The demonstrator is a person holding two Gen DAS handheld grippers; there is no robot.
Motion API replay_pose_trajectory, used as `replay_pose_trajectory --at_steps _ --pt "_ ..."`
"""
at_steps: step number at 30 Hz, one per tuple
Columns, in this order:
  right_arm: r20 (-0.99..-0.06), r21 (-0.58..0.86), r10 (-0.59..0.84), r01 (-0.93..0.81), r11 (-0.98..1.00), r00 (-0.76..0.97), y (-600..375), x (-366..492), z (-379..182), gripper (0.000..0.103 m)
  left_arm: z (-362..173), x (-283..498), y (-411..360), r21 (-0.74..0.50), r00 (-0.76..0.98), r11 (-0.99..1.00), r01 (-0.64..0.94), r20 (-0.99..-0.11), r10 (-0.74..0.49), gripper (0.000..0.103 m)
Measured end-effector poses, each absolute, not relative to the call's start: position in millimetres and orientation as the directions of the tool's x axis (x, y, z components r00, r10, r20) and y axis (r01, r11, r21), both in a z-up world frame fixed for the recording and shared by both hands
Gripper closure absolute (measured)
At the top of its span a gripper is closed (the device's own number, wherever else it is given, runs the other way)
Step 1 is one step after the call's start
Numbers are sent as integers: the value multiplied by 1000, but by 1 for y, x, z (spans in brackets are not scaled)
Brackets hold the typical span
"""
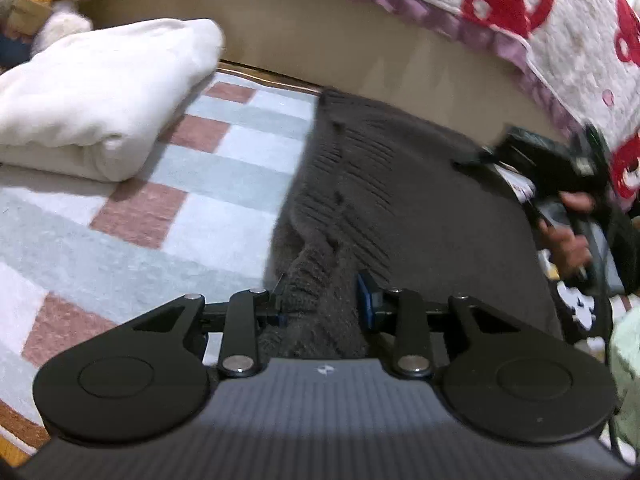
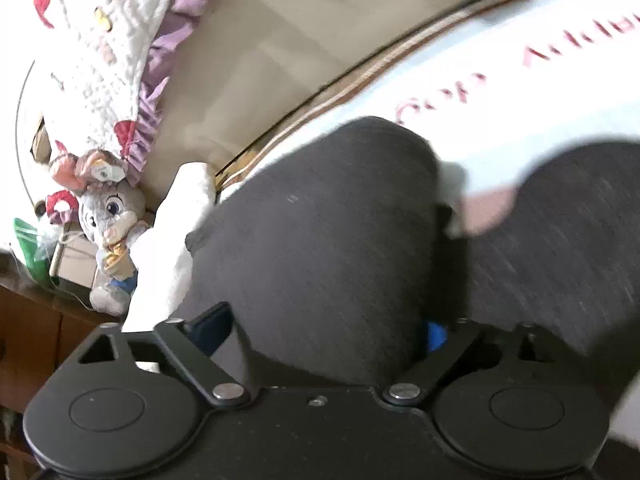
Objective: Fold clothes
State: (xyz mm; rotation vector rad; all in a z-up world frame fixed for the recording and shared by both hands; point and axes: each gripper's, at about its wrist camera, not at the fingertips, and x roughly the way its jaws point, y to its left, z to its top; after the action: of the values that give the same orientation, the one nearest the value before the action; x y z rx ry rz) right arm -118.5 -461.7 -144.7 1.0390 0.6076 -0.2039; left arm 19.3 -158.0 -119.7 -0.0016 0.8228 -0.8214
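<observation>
Checkered rug (image 1: pixel 168 200) beside bed | grey sweater (image 1: pixel 400 200) right of folded white cloth (image 1: pixel 100 96), long axis toward bed | my left gripper (image 1: pixel 320 304) clenched on its hem | right gripper (image 2: pixel 328 332) probably grasping sweater, blurred

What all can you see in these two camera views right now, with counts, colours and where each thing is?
Knit garment: one, dark grey, on the rug, gripped at both ends.
Folded cloth: one, white, on the rug, left of the garment.
Rug: one, pale blue with pink checks, underneath.
Quilt: one, white with red shapes, purple ruffle, hanging behind.
Plush rabbit: one, grey, beyond the white cloth.
Left gripper: black, shut on the garment.
Right gripper: black, shut on the garment.
Hand: one, holding the right gripper.
</observation>
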Motion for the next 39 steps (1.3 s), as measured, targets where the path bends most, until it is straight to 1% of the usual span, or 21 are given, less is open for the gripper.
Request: replay_pose_trajectory --at_steps 2,3,4,7,8,11,13,15,20,22,23,24,26,27,28,30,33,35,36,37,39 --pt "-585 693 96 434 576 805 -459 -107 -135 24 -119 20 -158 -317 388 693 648 -645 -658 73" --pt "-593 660 81 426 619 801 -456 -104 -128 41 -118 20 -158 -314 387 691 651 -646 -658 73" --pt "-594 627 67 409 663 802 -452 -103 -119 52 -118 21 -157 -311 386 690 654 -647 -658 73" --pt "-587 544 38 359 758 809 -441 -105 -92 64 -119 24 -155 -318 377 695 645 -659 -651 72" --pt "-590 517 29 350 782 807 -438 -105 -85 64 -121 26 -154 -327 370 702 633 -668 -646 71" --pt "-627 424 -4 345 838 779 -432 -98 -73 65 -127 31 -150 -355 351 722 594 -694 -629 60" --pt "-653 412 -11 368 834 757 -434 -95 -79 65 -131 35 -148 -372 337 736 566 -710 -618 48" --pt "-677 411 -14 394 822 736 -438 -93 -86 63 -136 43 -141 -427 306 744 514 -719 -624 40" --pt "-652 569 61 434 698 756 -457 -111 -107 48 -152 59 -121 -603 199 695 390 -682 -704 34" --pt "-633 634 96 443 634 769 -465 -121 -116 43 -154 60 -120 -633 200 681 368 -662 -722 32" --pt "-621 661 111 442 607 776 -467 -126 -120 42 -155 60 -119 -647 200 674 357 -652 -732 32" --pt "-608 685 125 439 581 784 -469 -131 -124 41 -155 60 -118 -655 207 670 351 -643 -737 32" --pt "-576 737 156 427 525 803 -472 -141 -133 41 -148 54 -120 -586 293 708 394 -650 -701 34" --pt "-558 761 172 419 496 812 -474 -144 -138 41 -145 51 -122 -552 330 723 415 -649 -685 45" --pt "-543 781 185 412 468 819 -475 -146 -143 41 -143 50 -125 -538 326 713 449 -644 -692 66" --pt "-526 805 207 405 433 825 -475 -144 -150 41 -140 49 -130 -524 316 691 497 -633 -707 69" --pt "-544 796 215 417 439 811 -474 -135 -155 38 -140 51 -131 -525 302 688 501 -639 -707 68" --pt "-550 791 217 420 444 807 -474 -126 -157 36 -142 56 -126 -539 299 697 473 -646 -702 59" --pt "-550 791 210 423 442 808 -475 -121 -157 35 -142 57 -125 -527 310 713 463 -657 -687 47" --pt "-550 791 204 427 438 810 -476 -117 -157 34 -142 57 -125 -507 327 729 459 -667 -669 38" --pt "-555 786 187 438 437 810 -478 -108 -156 31 -144 58 -125 -496 344 743 449 -671 -657 36"
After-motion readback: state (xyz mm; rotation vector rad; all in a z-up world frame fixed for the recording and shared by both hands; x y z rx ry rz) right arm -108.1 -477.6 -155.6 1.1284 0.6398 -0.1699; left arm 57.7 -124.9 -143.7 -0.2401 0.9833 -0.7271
